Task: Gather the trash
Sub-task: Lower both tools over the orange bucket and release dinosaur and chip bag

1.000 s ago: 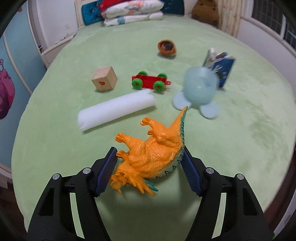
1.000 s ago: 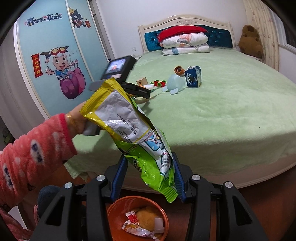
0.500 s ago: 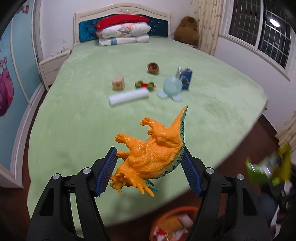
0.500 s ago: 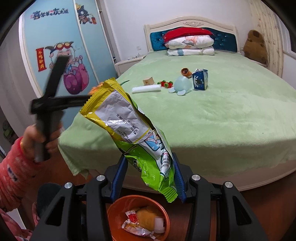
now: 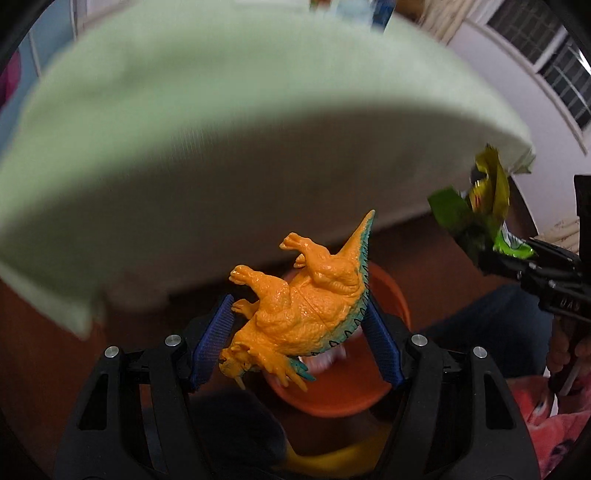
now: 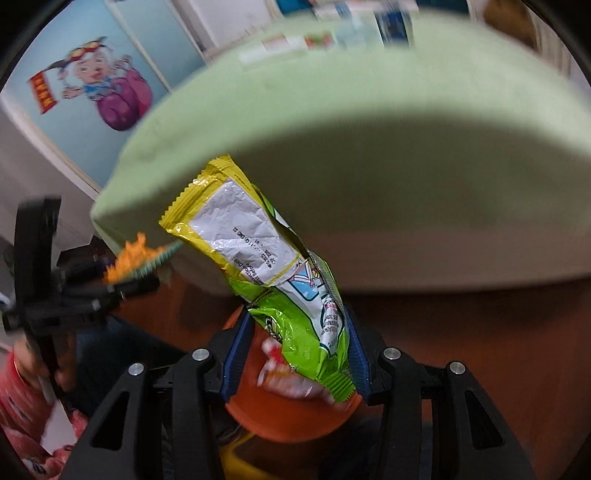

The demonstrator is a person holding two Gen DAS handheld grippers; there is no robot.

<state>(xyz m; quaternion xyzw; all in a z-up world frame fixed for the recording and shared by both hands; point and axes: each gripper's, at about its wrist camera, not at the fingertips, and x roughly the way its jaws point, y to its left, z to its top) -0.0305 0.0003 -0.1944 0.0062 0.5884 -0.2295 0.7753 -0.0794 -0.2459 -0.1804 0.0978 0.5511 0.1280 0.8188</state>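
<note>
My left gripper is shut on an orange toy dinosaur and holds it above an orange bin on the floor. My right gripper is shut on a green and yellow snack bag, also over the orange bin, which has wrappers inside. The snack bag and right gripper show at the right of the left wrist view. The dinosaur in the left gripper shows blurred at the left of the right wrist view.
The bed with a green blanket fills the upper half of both views, its edge just beyond the bin. Small toys and a box lie blurred at its far end. A wardrobe door with a cartoon stands left.
Both grippers have tilted down from the bed toward the floor. The left gripper has carried the dinosaur off the bed to over the bin. The bin now sits right under both grippers.
</note>
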